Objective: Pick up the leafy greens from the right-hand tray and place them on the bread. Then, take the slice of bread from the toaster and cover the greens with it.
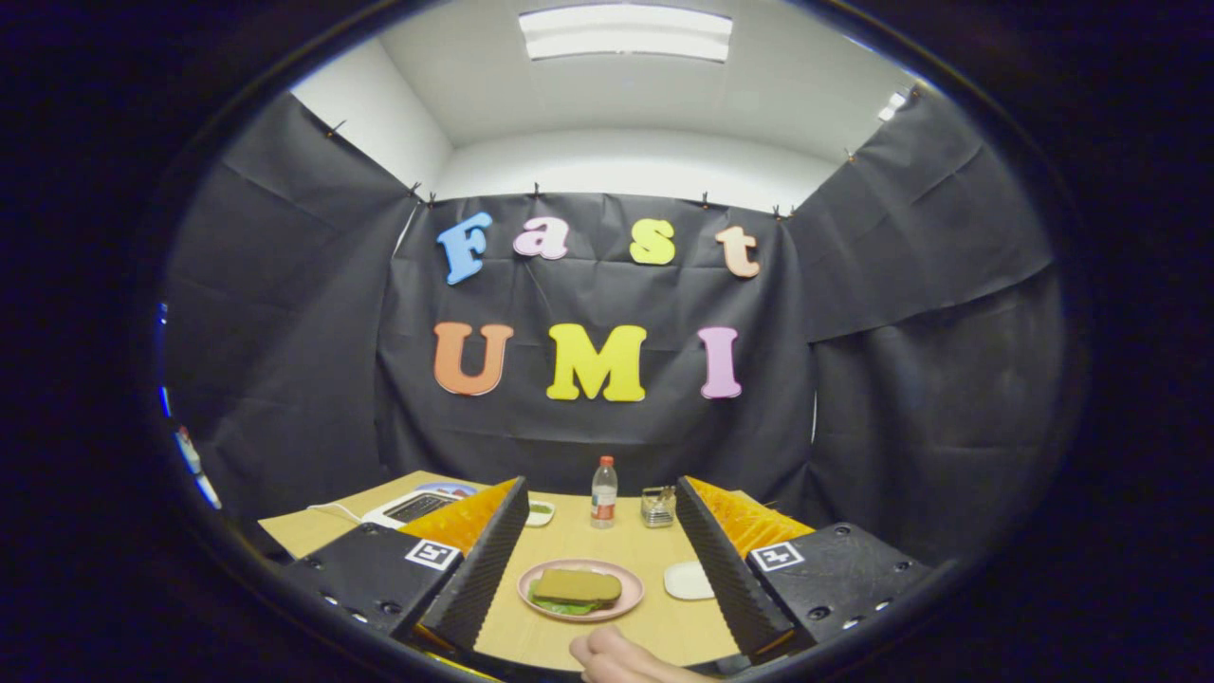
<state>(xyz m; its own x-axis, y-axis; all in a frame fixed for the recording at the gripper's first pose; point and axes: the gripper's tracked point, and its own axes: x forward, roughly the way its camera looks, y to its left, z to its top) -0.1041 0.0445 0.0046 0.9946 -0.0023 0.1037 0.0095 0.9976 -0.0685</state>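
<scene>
Between the spread, empty fingers of the tool (pixel 596 569), a round pink plate (pixel 531 594) holds the brown bread slice (pixel 577 584) over leafy greens (pixel 561 606); probably light and crumbly, best gripped by opposite edges.

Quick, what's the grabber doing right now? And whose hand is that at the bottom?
Gripper: open, holding nothing; the plate with the sandwich lies between its fingers.
Person's hand: empty, resting on the table near the plate.
</scene>
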